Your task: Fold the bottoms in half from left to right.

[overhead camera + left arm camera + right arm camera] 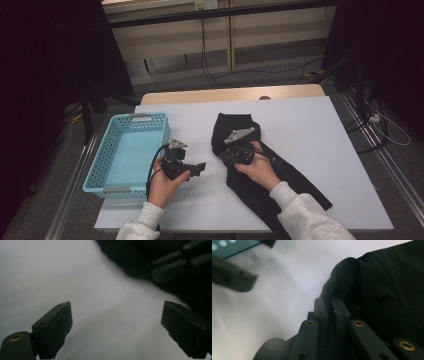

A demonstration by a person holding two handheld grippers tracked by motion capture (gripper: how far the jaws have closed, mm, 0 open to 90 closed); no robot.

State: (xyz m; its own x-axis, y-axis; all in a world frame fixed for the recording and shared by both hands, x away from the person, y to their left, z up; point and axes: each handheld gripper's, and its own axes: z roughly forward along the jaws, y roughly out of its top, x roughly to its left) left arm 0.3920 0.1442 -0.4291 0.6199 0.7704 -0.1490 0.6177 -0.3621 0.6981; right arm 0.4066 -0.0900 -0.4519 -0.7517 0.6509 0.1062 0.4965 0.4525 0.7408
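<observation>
A black cloth [295, 186] lies crumpled on the white table [310, 125], running from the middle toward the front right. My right gripper [223, 157] rests at the cloth's left edge, and in the right gripper view its jaws [329, 302] stand nearly together with a fold of the black cloth [382, 290] pinched between them. My left gripper [200, 167] is held just left of the cloth, pointing right. In the left gripper view it is open [117, 322] over bare table, with the cloth [130, 257] and the right gripper [175, 265] beyond it.
A light blue perforated basket [135, 118] stands at the table's left side, close behind the left hand. A wooden table edge [230, 94] runs along the back. Cables lie on the floor behind and to the right.
</observation>
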